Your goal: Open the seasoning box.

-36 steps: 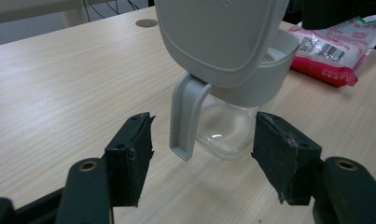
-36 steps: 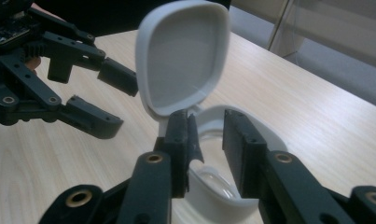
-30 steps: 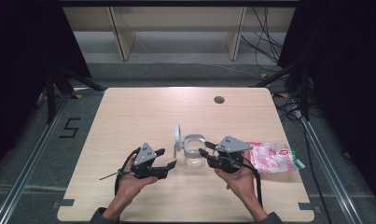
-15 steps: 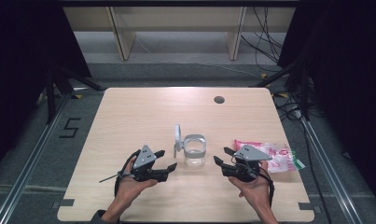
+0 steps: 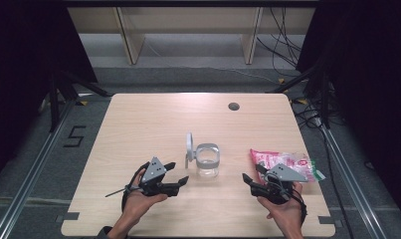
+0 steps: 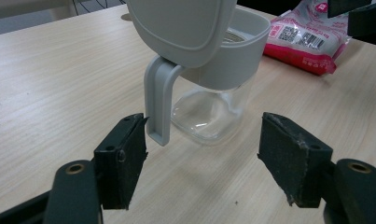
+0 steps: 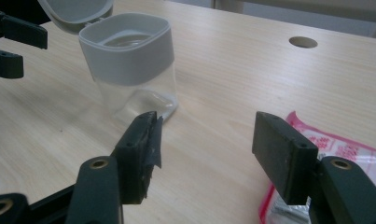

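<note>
Two hand-held grippers rest open on a wooden table (image 5: 138, 124), either side of a clear jar.

In the high view, the jar (image 5: 207, 161) stands upright just below the frame's centre, its grey flip lid (image 5: 189, 144) standing open at its left. The left gripper (image 5: 177, 175) sits lower left of the jar, jaws spread and empty, pointing toward it. The right gripper (image 5: 253, 174) sits lower right, jaws also apart and holding nothing, over the near end of a pink packet (image 5: 297, 162) lying at right of the jar.
</note>
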Available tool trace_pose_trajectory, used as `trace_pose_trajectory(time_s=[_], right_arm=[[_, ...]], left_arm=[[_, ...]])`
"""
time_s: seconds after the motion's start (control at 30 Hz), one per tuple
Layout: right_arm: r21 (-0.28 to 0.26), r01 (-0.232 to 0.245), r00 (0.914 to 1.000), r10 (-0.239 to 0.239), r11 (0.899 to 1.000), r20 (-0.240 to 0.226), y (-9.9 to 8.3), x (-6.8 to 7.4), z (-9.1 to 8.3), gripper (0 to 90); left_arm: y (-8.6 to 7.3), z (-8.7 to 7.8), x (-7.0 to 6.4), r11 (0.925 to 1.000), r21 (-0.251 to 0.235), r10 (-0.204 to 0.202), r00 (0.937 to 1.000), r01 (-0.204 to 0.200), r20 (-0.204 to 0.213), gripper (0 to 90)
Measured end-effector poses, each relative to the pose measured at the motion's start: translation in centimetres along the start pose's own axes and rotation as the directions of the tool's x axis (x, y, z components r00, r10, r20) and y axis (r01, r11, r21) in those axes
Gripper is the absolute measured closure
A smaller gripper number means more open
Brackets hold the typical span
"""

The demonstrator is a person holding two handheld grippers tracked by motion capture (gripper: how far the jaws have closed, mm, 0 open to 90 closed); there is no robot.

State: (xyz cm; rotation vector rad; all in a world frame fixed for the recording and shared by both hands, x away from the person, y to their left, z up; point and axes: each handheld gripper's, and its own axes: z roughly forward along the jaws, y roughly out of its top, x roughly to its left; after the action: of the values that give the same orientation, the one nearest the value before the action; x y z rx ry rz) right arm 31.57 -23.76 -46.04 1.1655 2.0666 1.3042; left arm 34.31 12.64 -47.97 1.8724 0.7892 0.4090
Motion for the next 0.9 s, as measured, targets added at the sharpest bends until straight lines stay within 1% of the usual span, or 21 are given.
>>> trace_pose_trajectory(time_s=[0.03, 0.07, 0.13, 0.2, 0.23, 0.3, 0.33, 0.37, 0.4, 0.43, 0.47, 0.5, 0.53, 0.57, 0.67, 0.7, 0.73, 0.77, 0.83, 0.87, 0.9], right_arm=[[-0.016, 0.030, 0.9995, -0.030, 0.999, -0.009, -0.1, -0.3, 0.1, 41.2], [-0.004, 0.023, 0.9997, -0.023, 1.000, -0.004, -0.3, -0.4, -0.2, 40.9], [0.003, 0.026, 0.9997, -0.026, 1.000, -0.001, -0.4, -0.5, -0.4, 40.9], [0.011, 0.039, 0.9987, -0.039, 0.999, 0.033, -0.8, -0.9, -0.7, 40.7], [0.030, -0.020, 0.9992, 0.019, 0.999, 0.034, -1.2, -0.9, -1.1, 40.6], [0.030, -0.020, 0.9991, 0.018, 0.999, 0.038, -1.3, -1.0, -1.2, 40.3], [0.026, -0.017, 0.9992, 0.016, 1.000, 0.037, -1.5, -1.3, -1.4, 40.1], [0.040, -0.034, 0.9973, 0.032, 0.999, 0.066, -1.8, -1.4, -1.8, 39.8], [0.040, -0.034, 0.9973, 0.032, 0.999, 0.066, -1.8, -1.4, -1.8, 39.8], [0.041, -0.021, 0.9977, 0.019, 0.999, 0.065, -1.9, -1.6, -1.8, 39.8], [0.043, -0.066, 0.9961, 0.064, 0.997, 0.061, -2.1, -1.4, -2.1, 39.6], [0.047, -0.042, 0.9968, 0.038, 0.998, 0.070, -2.2, -1.7, -2.2, 39.5], [0.045, -0.037, 0.9965, 0.034, 0.998, 0.076, -2.5, -2.0, -2.3, 39.3], [0.055, -0.056, 0.9952, 0.051, 0.997, 0.084, -2.6, -2.1, -2.8, 38.9], [0.050, -0.060, 0.9948, 0.056, 0.997, 0.085, -2.8, -2.3, -3.1, 38.5], [0.032, -0.058, 0.9936, 0.055, 0.998, 0.099, -3.0, -2.5, -3.2, 38.3], [0.046, -0.109, 0.9891, 0.103, 0.993, 0.105, -3.1, -2.2, -3.5, 37.9], [0.042, -0.101, 0.9881, 0.096, 0.994, 0.120, -3.5, -2.5, -3.8, 36.3], [0.047, -0.106, 0.9872, 0.100, 0.993, 0.124, -3.6, -2.6, -3.9, 35.8], [0.053, -0.106, 0.9858, 0.098, 0.993, 0.136, -3.9, -2.9, -4.2, 35.6], [0.042, -0.104, 0.9853, 0.097, 0.994, 0.141, -4.0, -3.1, -4.2, 35.6]], left_arm=[[0.0, 0.0, 0.0, 1.0000, 0.000, 0.000, 1.0000, 0.000, 0.000, 31.4], [-0.1, 0.1, 0.1, 1.0000, 0.001, -0.001, 1.0000, 0.001, 0.003, 31.5], [-0.2, 0.1, 0.1, 1.0000, -0.001, -0.007, 1.0000, 0.007, 0.005, 31.4], [-0.1, -0.1, 0.1, 1.0000, 0.004, -0.003, 1.0000, 0.003, -0.001, 31.4], [-0.1, -0.1, 0.1, 1.0000, 0.003, -0.002, 1.0000, 0.002, -0.002, 31.4], [-0.2, -0.1, 0.1, 1.0000, 0.006, 0.000, 1.0000, 0.000, -0.003, 31.4], [-0.2, -0.1, 0.1, 1.0000, 0.003, -0.002, 1.0000, 0.002, -0.003, 31.3], [-0.2, -0.1, 0.1, 1.0000, 0.004, -0.001, 1.0000, 0.001, -0.002, 31.3], [-0.2, -0.1, 0.1, 1.0000, 0.004, -0.001, 1.0000, 0.001, -0.002, 31.3], [-0.2, -0.1, 0.2, 1.0000, 0.004, -0.004, 1.0000, 0.004, -0.003, 31.3], [-0.2, 0.0, 0.2, 0.9999, 0.003, -0.010, 0.9999, 0.010, 0.001, 31.3], [-0.3, -0.1, 0.1, 0.9999, 0.001, -0.014, 0.9999, 0.014, -0.001, 31.3], [-0.3, -0.1, 0.2, 1.0000, 0.002, -0.010, 1.0000, 0.010, 0.000, 31.3], [-0.2, -0.1, 0.2, 1.0000, 0.003, -0.009, 1.0000, 0.009, -0.003, 31.3], [-0.3, 0.0, 0.2, 0.9999, 0.001, -0.010, 0.9999, 0.010, 0.000, 31.3], [-0.3, 0.0, 0.2, 1.0000, 0.000, -0.008, 1.0000, 0.008, 0.000, 31.3], [-0.3, 0.0, 0.2, 1.0000, 0.000, -0.009, 1.0000, 0.009, 0.000, 31.2], [-0.3, 0.0, 0.2, 1.0000, 0.000, -0.009, 1.0000, 0.009, 0.000, 31.2], [-0.3, 0.0, 0.1, 1.0000, 0.004, -0.009, 1.0000, 0.009, -0.005, 31.2], [-0.3, 0.0, 0.1, 0.9999, 0.008, -0.008, 1.0000, 0.008, -0.004, 31.1], [-0.3, 0.0, 0.1, 0.9999, 0.008, -0.008, 1.0000, 0.008, -0.004, 31.1]])
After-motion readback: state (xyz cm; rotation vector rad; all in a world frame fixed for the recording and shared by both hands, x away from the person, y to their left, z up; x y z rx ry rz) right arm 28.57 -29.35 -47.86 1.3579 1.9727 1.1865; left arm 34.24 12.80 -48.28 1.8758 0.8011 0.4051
